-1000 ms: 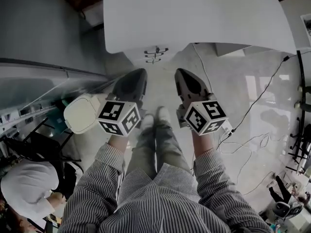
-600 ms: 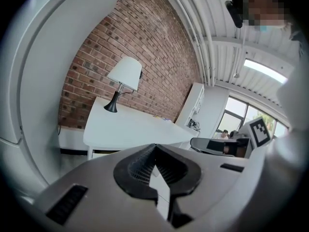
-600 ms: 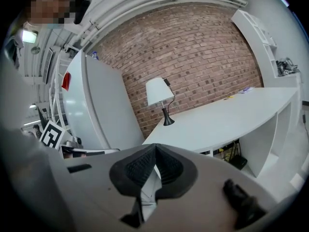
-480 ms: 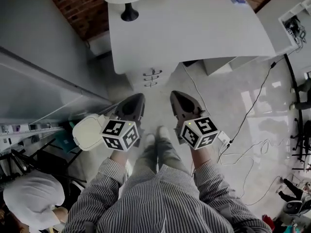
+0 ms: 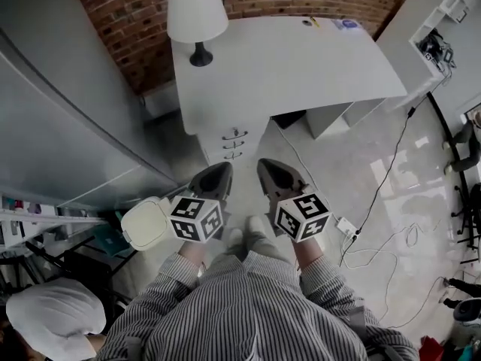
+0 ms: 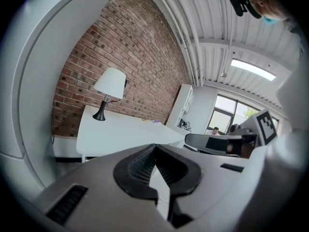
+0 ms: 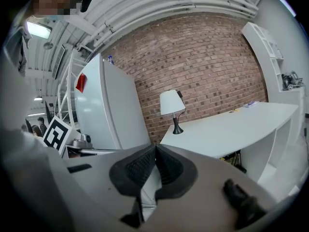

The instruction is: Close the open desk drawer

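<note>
1. The drawers (image 5: 234, 144) sit under the left end of the desk (image 5: 301, 59), below the lamp (image 5: 197, 17).
2. There are three drawers, stacked one above another. Each has one handle, and each handle's long axis runs across its front.
3. The fronts face the person. From the head view I cannot tell whether any drawer is pulled out.
4. There is one desk. Its long side runs left to right against the brick wall.
5. The left gripper (image 5: 219, 170) has its jaws pressed together, with nothing between them.
6. The right gripper (image 5: 267, 168) is the same, closed on nothing.
7. Both grippers point at the drawers, side by side and apart from them.
8. One white bin (image 5: 146, 222) stands just left of the left gripper.
</note>
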Motion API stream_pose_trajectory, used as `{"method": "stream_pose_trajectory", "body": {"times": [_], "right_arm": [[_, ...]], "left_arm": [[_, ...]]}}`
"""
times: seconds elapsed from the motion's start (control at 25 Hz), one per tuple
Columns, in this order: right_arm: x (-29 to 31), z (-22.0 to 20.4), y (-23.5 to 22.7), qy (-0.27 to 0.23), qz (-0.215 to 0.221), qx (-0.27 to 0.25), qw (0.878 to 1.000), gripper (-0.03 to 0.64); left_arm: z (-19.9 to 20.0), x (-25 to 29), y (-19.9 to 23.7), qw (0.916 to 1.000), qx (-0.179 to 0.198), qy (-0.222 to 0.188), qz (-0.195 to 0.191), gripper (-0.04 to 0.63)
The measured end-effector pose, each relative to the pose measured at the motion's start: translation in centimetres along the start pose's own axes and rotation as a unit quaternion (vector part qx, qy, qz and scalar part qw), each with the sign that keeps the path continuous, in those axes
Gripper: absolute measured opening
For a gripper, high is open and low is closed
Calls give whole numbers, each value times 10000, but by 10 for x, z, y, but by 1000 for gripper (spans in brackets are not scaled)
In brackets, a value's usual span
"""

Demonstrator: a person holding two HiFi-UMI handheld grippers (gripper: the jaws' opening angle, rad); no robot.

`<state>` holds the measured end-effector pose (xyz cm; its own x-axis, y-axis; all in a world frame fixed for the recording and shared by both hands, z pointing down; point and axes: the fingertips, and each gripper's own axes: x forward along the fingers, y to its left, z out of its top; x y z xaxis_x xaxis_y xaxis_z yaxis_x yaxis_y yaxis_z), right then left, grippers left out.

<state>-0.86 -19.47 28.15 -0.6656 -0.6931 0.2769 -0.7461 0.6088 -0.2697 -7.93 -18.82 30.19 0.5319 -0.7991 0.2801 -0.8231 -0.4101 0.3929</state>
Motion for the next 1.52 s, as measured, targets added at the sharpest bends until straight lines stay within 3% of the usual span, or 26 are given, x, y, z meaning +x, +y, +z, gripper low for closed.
{"method": "stream_pose_trajectory", "body": {"times": [0.16,0.76,0.96,1.52], "right_arm": [[-17,8,11,-80,0,-17,10000,17],[-52,11,19,-37,195,-136,9997,17],[-51,14,18,12,351,-99,9993,17],[-52,17,7,83,607,-124,9980,15]], "left_arm": [[6,-13,-21,9998,163,-47,-114,12],[-5,-16,-71,9997,154,18,-200,12],[5,-12,-82,9990,429,-118,-101,12],[4,2,-84,9991,370,-12,185,12]]}}
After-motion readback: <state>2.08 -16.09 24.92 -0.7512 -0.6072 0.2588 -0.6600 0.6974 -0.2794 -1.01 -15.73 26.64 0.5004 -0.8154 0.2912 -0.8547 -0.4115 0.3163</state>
